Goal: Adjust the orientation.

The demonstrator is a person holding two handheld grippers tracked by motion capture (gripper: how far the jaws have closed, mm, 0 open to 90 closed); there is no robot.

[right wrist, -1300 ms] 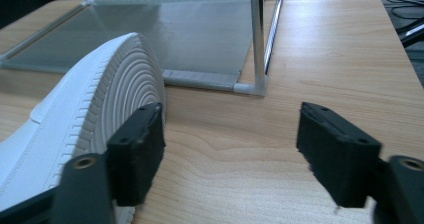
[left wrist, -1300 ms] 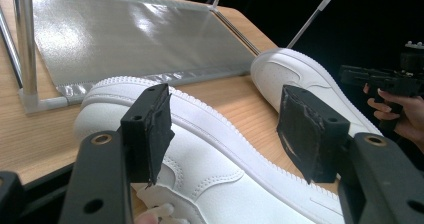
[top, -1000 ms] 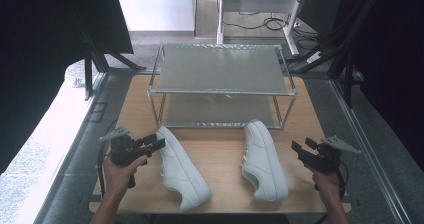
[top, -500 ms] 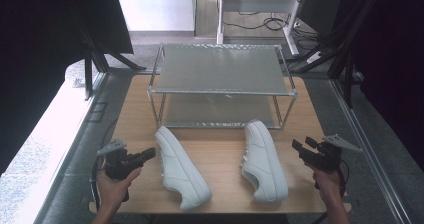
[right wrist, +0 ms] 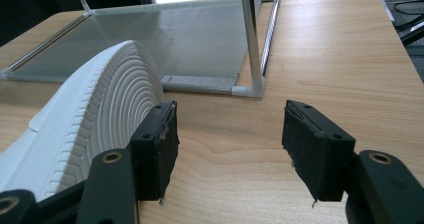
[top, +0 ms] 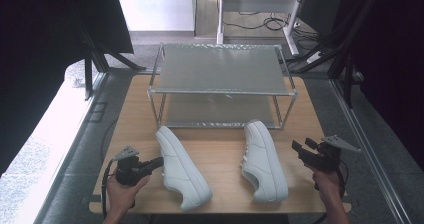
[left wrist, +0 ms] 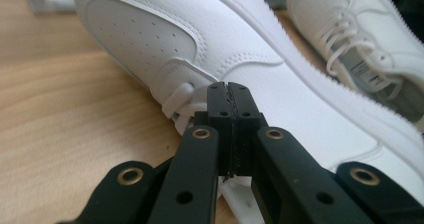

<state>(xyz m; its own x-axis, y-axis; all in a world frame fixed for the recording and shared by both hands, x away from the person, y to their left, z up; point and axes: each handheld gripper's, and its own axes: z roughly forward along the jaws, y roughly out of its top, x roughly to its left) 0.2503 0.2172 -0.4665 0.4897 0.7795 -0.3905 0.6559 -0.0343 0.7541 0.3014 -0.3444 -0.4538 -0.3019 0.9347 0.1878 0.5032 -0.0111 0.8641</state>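
Left gripper point(top: 159, 163) dropped toward the bench point(top: 220, 149), jaws just snapped closed, empty, beside left shoe point(top: 181, 166). Left gripper view: closed tips at shoe laces point(left wrist: 180, 96), probably lining up. Right gripper view: right gripper point(right wrist: 227, 149) jaws open, waiting beside right shoe point(right wrist: 95, 119), near rack point(right wrist: 165, 39).
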